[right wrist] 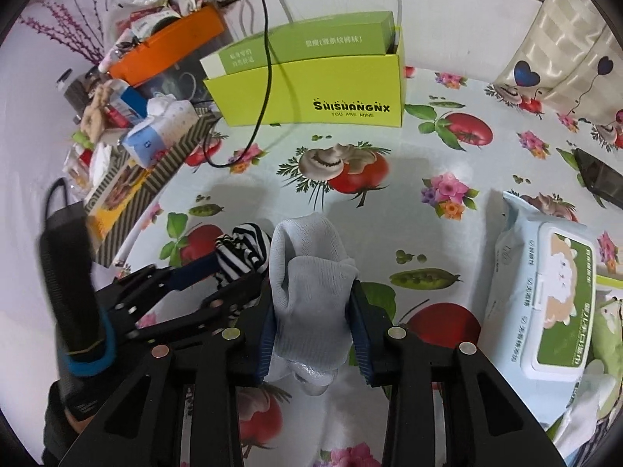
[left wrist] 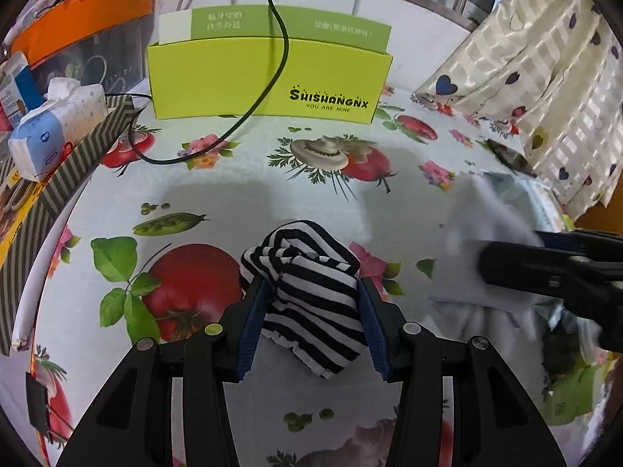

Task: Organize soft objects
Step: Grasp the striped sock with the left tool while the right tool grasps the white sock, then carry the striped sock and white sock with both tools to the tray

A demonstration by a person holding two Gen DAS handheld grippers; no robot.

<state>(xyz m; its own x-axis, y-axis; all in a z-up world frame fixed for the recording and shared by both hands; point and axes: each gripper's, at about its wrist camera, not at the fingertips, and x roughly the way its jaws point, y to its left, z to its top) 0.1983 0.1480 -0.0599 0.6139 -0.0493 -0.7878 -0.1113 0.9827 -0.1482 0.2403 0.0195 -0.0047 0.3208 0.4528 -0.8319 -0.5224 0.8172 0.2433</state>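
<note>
A rolled black-and-white striped sock [left wrist: 311, 292] is squeezed between the blue pads of my left gripper [left wrist: 311, 292], a little above the fruit-print tablecloth [left wrist: 218, 202]. In the right wrist view a folded pale grey sock [right wrist: 311, 292] is pinched between the pads of my right gripper [right wrist: 313, 303]. The left gripper [right wrist: 233, 268] with the striped sock [right wrist: 243, 251] shows just to its left. From the left wrist view the right gripper's fingers [left wrist: 545, 268] and the blurred grey sock [left wrist: 486, 241] appear at the right. An open lime-green box [left wrist: 268, 78] stands at the back of the table.
A pack of wet wipes [right wrist: 545, 295] lies at the right, a dark phone [right wrist: 599, 179] beyond it. A tissue pack [left wrist: 58, 124] on a striped box, an orange bin [left wrist: 85, 15] and clutter fill the left. A black cable [left wrist: 257, 97] hangs over the green box. A curtain [left wrist: 545, 89] hangs at the right.
</note>
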